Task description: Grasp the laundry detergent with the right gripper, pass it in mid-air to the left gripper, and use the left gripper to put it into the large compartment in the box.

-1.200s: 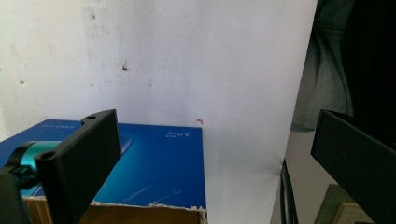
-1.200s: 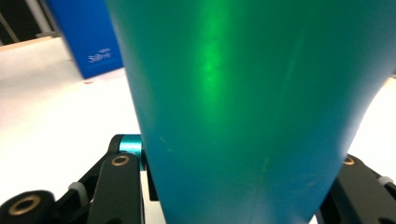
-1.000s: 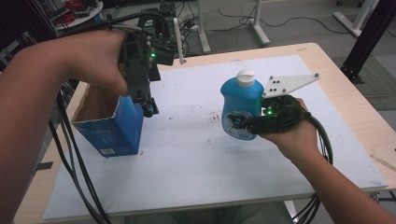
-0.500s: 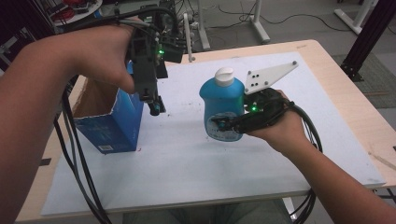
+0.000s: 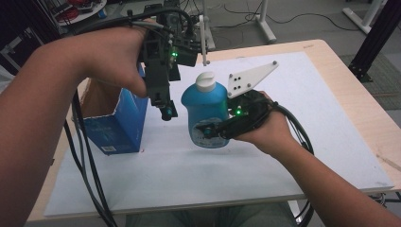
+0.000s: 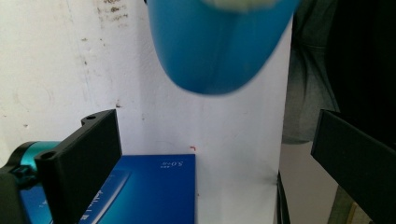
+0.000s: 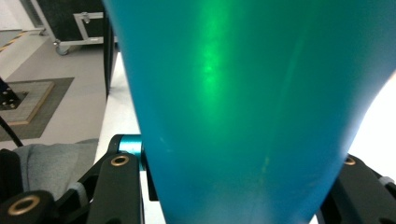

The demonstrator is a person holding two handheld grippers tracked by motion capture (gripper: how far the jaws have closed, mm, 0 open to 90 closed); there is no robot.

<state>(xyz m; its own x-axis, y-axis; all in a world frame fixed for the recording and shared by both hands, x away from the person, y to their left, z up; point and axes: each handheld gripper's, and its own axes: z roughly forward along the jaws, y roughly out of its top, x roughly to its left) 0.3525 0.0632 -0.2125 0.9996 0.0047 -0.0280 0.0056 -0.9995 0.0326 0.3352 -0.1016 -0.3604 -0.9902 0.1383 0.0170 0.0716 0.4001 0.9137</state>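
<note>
Right tool (image 5: 208, 133) was clamped across the lower body of the blue plastic bottle with white cap (image 5: 206, 111), bottle upright and lifted off the white board (image 5: 293, 123) on the table (image 5: 352, 101), about mid-table, left of centre. Left tool (image 5: 166, 109) hung pointing down beside the bottle, jaws spread wide with nothing between them, just right of the open blue cardboard box (image 5: 120, 130) near the left edge of the table. In the left tool view the bottle's rounded bottom (image 6: 219, 51) was blurred above the box's blue side (image 6: 159, 186).

Step judged: carrying the bottle toward the box. To do well: keep the squeeze steady since the body is smooth and tapered, hold it upright, clear the box rim before lowering, and keep the left tool off the path or steadying the box wall. Risk: bottle slipping or knocking the box over.
</note>
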